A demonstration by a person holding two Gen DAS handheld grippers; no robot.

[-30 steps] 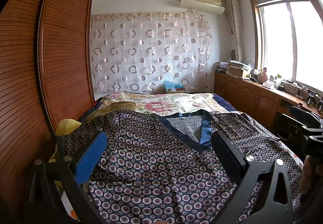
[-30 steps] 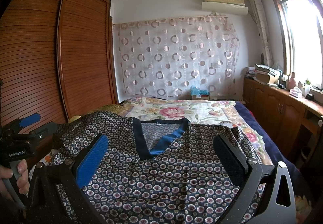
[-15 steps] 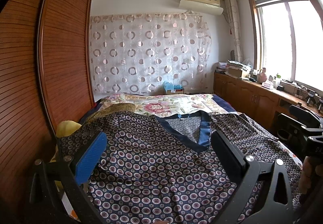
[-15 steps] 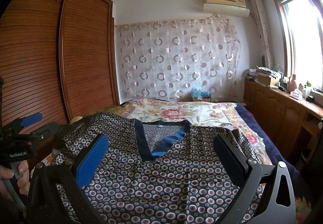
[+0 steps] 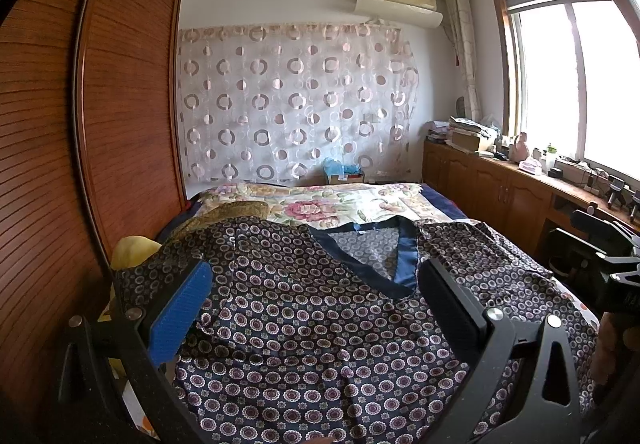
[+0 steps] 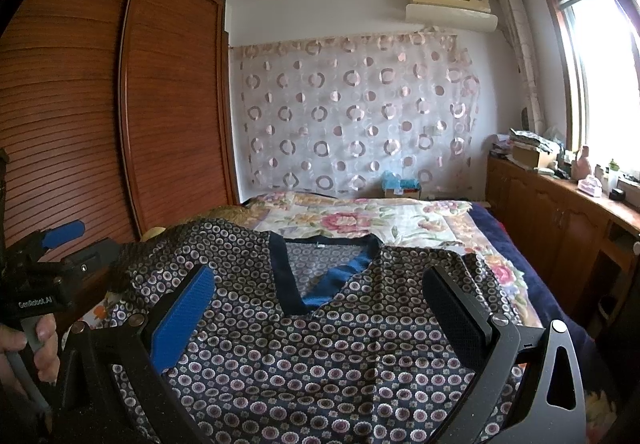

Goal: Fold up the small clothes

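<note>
While both claws gape empty, the dark circle-print top (image 5: 320,324) lies spread, blue V-neck (image 6: 316,276) showing.

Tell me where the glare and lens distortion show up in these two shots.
Left wrist view: the bright window is blown out white and the brown slatted wardrobe bows outward. Right wrist view: the window glares at the right edge, the wardrobe curves, the corners go black.

Right gripper (image 6: 320,300) hangs wide apart over a circle-print V-neck top (image 6: 304,356) — spread flat on the floral bedspread (image 6: 400,216).
</note>
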